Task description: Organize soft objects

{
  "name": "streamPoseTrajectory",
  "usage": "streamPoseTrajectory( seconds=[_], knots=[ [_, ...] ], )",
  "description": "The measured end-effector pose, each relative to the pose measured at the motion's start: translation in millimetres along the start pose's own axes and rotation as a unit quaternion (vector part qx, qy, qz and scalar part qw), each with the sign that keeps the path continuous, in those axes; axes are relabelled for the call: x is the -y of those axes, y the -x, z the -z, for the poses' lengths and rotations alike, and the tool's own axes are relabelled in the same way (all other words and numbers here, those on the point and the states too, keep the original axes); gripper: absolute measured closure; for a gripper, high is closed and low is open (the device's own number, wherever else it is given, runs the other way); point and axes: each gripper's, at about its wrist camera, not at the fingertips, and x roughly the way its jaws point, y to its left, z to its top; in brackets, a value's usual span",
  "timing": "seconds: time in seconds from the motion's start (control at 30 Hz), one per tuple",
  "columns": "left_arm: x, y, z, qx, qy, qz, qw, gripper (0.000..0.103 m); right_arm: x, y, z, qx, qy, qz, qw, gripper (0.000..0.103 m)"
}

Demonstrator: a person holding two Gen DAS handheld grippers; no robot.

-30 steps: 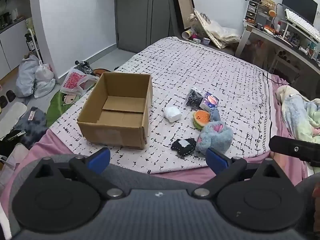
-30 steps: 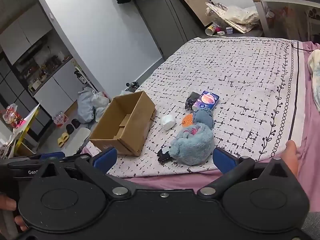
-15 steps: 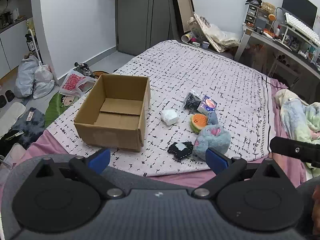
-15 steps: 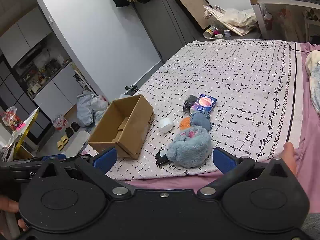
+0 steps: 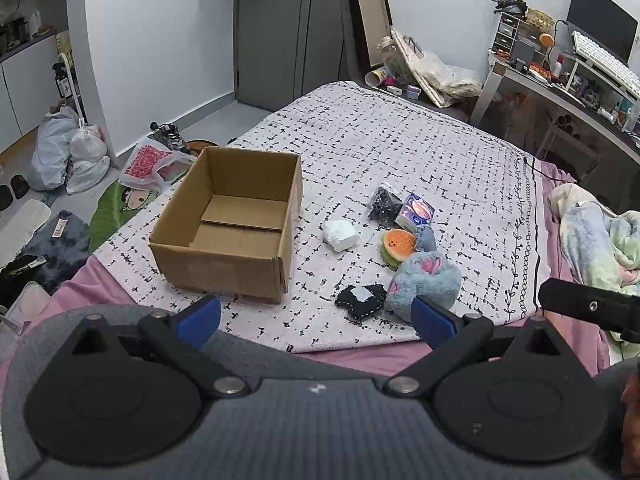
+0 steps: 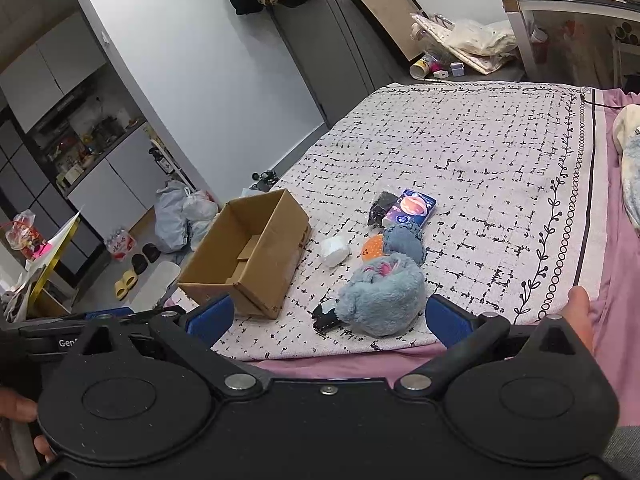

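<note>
I am holding both grippers low over the near edge of the bed [image 5: 400, 152]. My left gripper [image 5: 316, 318] and right gripper [image 6: 328, 314] are both gaping wide, gripping nothing. The open cardboard box [image 5: 232, 224] is sitting on the bedspread; right of it are lying the blue plush toy [image 6: 382, 296], burger plush [image 5: 397, 245], white bundle [image 5: 341, 234] and black pouch [image 5: 361, 300].

Open, empty cardboard box [image 5: 236, 224] at 10 o'clock on bed [image 5: 400, 152]; blue plush [image 5: 426, 282] at 2 o'clock; left hand-held gripper [image 5: 316, 318] spread, holding nothing.
</note>
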Motion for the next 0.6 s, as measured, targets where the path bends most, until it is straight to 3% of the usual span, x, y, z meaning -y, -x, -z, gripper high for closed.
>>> streamPoseTrajectory(
  seconds=[0.6],
  knots=[
    [-0.4,0.0,0.3,0.000,0.003,0.000,1.0000,0.002,-0.1,0.2,0.0,-0.002,0.000,0.002,1.000,0.000]
  ],
)
